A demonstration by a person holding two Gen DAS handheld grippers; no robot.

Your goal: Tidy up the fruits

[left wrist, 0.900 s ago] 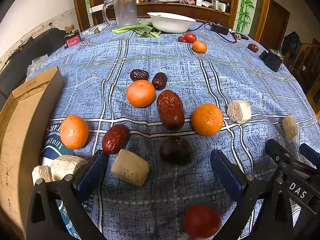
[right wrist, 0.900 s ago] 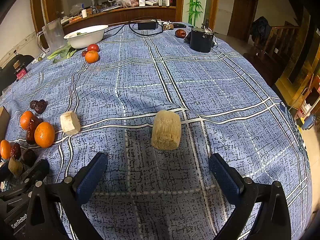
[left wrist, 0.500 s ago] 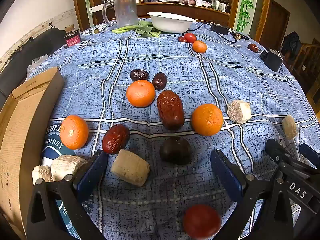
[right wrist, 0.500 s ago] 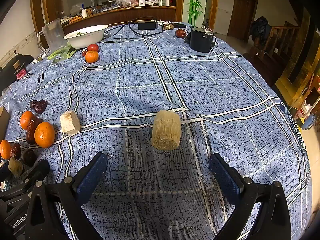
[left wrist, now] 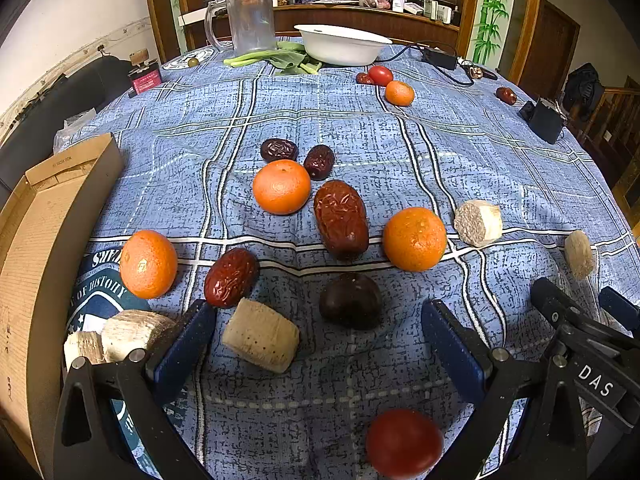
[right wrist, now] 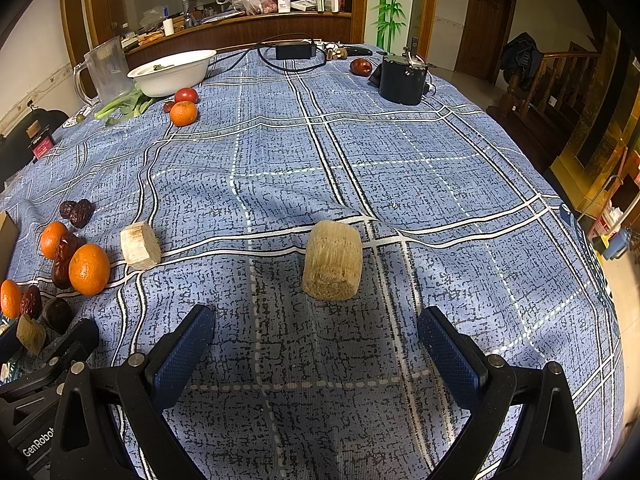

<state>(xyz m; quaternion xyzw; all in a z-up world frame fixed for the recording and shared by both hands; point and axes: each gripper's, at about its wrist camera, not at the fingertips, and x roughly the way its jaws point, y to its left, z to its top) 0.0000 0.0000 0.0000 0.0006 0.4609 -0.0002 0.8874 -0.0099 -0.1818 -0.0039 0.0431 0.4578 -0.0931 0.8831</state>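
Observation:
My left gripper point(left wrist: 318, 320) stands open above the blue checked cloth. Just ahead of its jaws lie a pale cut chunk point(left wrist: 261, 335) and a dark round fruit point(left wrist: 351, 300). Beyond them are three oranges point(left wrist: 281, 186) point(left wrist: 415, 239) point(left wrist: 148, 263), a big red date point(left wrist: 341, 218) and a smaller one point(left wrist: 231, 277). A red tomato point(left wrist: 403, 442) lies under the jaws. My right gripper point(right wrist: 316, 328) is open too, with a pale fibrous chunk point(right wrist: 333, 260) lying a little ahead of its fingers. Nothing is held.
A cardboard box point(left wrist: 36, 248) lines the left edge. Far back stand a white bowl point(left wrist: 340, 44), a clear jug point(left wrist: 250, 20) and greens point(left wrist: 280, 60). A black canister point(right wrist: 402, 80) and a cabled adapter point(right wrist: 294, 51) sit at the far right. The table edge drops off on the right.

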